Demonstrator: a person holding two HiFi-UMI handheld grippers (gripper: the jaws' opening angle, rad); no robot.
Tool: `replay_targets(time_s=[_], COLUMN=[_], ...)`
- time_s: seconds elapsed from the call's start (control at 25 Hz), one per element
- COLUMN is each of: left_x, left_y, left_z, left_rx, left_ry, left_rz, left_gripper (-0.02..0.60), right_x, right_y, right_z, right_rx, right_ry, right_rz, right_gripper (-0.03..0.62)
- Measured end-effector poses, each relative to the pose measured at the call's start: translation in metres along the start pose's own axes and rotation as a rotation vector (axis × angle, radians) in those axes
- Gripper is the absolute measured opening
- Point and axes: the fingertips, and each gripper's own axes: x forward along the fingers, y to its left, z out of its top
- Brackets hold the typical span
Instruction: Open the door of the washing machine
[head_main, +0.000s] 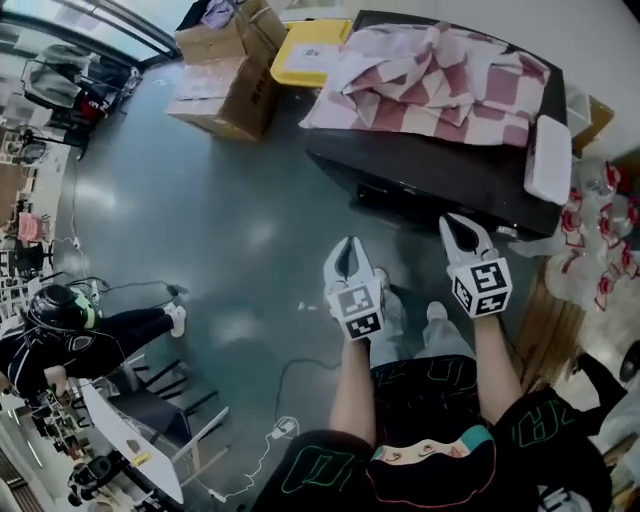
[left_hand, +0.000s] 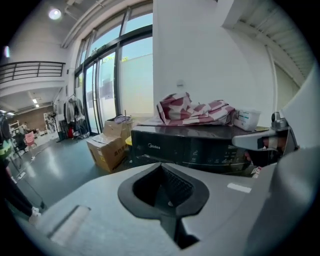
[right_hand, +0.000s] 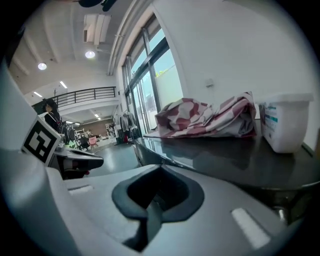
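Ahead on the grey floor (head_main: 230, 230), just beyond both grippers: dark top-loading washing machine (head_main: 440, 175), door down and shut, touched by neither gripper. On its lid, a heaped red-and-white checked cloth (head_main: 430, 75); beside that, at the right edge, a white lidded tub (head_main: 551, 158), contents hidden. Left gripper (head_main: 348, 248) and right gripper (head_main: 458, 225) side by side, jaws closed together, nothing between them. Left of the machine, a yellow box (head_main: 310, 50) and cardboard boxes (head_main: 225, 95); farthest box (head_main: 205, 42) open, something lilac inside.
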Motion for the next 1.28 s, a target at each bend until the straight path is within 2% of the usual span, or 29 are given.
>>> replay_targets(time_s=[0.16, 0.28, 0.4, 0.56, 0.68, 0.72, 0.76, 0.8, 0.96, 1.04, 1.08, 1.24, 1.28], left_x=[0.049, 0.08, 0.107, 0.121, 0.13, 0.133, 0.136, 0.138, 0.146, 0.153, 0.156, 0.167, 0.171], left_y=[0.006, 0.023, 0.036, 0.03, 0.022, 0.022, 0.023, 0.023, 0.011, 0.006, 0.004, 0.0, -0.001], left_z=[-0.022, -0.037, -0.052, -0.078, -0.087, -0.091, -0.094, -0.097, -0.111, -0.119, -0.124, -0.146, -0.147], left_rx=[0.052, 0.053, 0.035, 0.061, 0.123, 0.138, 0.154, 0.176, 0.304, 0.38, 0.418, 0.533, 0.55], left_ry=[0.081, 0.124, 0.153, 0.21, 0.239, 0.249, 0.257, 0.264, 0.291, 0.312, 0.326, 0.374, 0.371], left_rz=[-0.112, -0.152, -0.16, -0.214, -0.265, -0.273, -0.282, -0.297, -0.394, -0.449, -0.475, -0.556, -0.564], left_gripper=[0.011, 0.011, 0.011, 0.011, 0.011, 0.011, 0.012, 0.014, 0.018, 0.122, 0.146, 0.198, 0.204], right_x=[0.023, 0.039, 0.057, 0.063, 0.065, 0.066, 0.068, 0.07, 0.071, 0.074, 0.076, 0.077, 0.077], right_y=[0.003, 0.011, 0.008, 0.011, 0.02, 0.021, 0.022, 0.022, 0.025, 0.025, 0.026, 0.028, 0.027], right_z=[-0.023, -0.036, -0.043, -0.065, -0.077, -0.08, -0.081, -0.082, -0.089, -0.093, -0.096, -0.108, -0.112], right_rx=[0.026, 0.03, 0.013, -0.033, -0.088, -0.102, -0.116, -0.134, -0.247, -0.299, -0.326, -0.44, -0.471], right_ry=[0.071, 0.109, 0.127, 0.211, 0.279, 0.298, 0.314, 0.329, 0.389, 0.419, 0.435, 0.522, 0.548], right_rz=[-0.078, -0.111, -0.137, -0.138, -0.11, -0.104, -0.098, -0.093, -0.086, -0.083, -0.083, -0.093, -0.094], right_gripper=[0.002, 0.002, 0.002, 0.002, 0.002, 0.028, 0.084, 0.104, 0.112, 0.138, 0.143, 0.151, 0.178])
